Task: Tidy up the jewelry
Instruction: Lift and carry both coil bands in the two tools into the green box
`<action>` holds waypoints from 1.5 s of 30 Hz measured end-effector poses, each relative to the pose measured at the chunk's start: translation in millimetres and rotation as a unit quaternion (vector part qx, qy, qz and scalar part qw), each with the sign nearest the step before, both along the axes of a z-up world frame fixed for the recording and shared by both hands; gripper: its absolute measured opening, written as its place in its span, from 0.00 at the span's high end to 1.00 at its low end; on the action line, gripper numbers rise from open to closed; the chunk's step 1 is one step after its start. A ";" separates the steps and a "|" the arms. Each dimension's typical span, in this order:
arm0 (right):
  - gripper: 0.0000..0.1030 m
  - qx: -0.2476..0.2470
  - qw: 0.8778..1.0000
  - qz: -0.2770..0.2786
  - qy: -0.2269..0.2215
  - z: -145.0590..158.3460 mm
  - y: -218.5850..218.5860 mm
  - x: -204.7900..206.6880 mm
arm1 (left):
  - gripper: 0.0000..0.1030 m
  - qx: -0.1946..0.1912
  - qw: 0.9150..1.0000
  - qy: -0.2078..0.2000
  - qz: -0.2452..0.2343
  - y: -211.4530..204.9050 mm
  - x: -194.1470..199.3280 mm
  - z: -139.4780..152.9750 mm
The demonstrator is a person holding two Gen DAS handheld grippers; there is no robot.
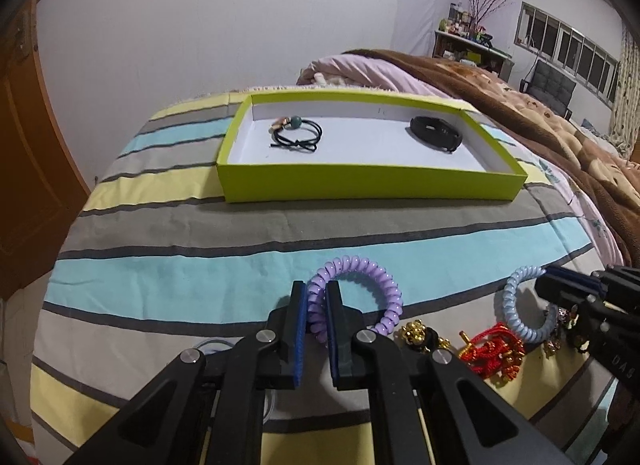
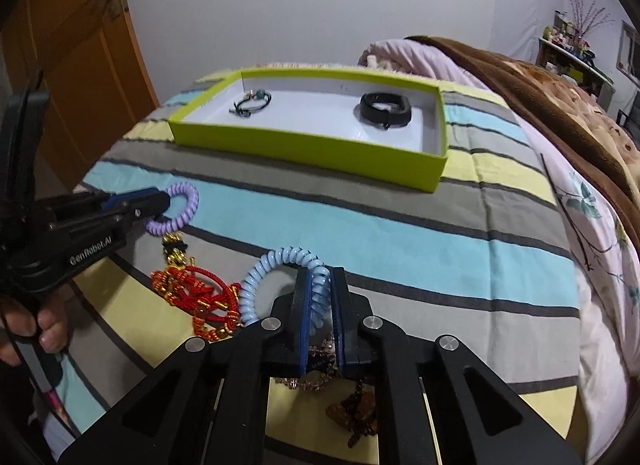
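Note:
My left gripper [image 1: 317, 297] is shut on a purple spiral hair tie [image 1: 360, 269], held just above the striped bedspread; it also shows in the right wrist view [image 2: 180, 201]. My right gripper [image 2: 320, 285] is shut on a light blue spiral hair tie [image 2: 276, 265], seen in the left wrist view [image 1: 520, 305] too. A lime green tray [image 1: 360, 181] lies farther back and holds a black cord bracelet with beads [image 1: 298, 133] on its left and a black band [image 1: 436, 131] on its right.
A red knotted bracelet with gold beads [image 2: 196, 297], a gold charm piece [image 2: 174, 253] and brown bead strands [image 2: 352, 417] lie on the bedspread near the grippers. A brown blanket [image 1: 540, 121] covers the bed at right. A wooden door [image 2: 80, 65] stands at left.

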State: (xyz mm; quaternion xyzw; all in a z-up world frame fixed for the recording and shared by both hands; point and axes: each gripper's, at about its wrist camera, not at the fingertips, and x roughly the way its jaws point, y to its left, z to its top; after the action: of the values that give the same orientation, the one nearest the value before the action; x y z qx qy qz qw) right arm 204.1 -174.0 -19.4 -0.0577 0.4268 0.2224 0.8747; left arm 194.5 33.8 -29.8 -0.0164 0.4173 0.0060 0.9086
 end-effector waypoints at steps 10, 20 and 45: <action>0.91 0.033 0.998 -0.014 -0.047 38.6 -12.9 -24.3 | 0.92 -0.018 0.998 -0.060 -0.006 0.7 -43.6 41.1; 0.91 0.054 0.996 -0.013 -0.075 66.9 -21.4 -60.1 | 0.92 -0.027 0.995 -0.099 -0.003 -0.3 -95.6 77.6; 0.91 0.064 0.992 -0.008 -0.107 93.0 -28.4 -59.1 | 0.92 -0.008 0.991 -0.131 -0.019 -8.8 -86.9 109.1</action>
State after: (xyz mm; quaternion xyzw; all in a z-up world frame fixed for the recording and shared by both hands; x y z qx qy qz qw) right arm 145.0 -202.4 73.5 -0.0215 0.3157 0.2349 0.9191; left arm 107.6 25.0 79.3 -0.0164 0.2950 -0.0165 0.9552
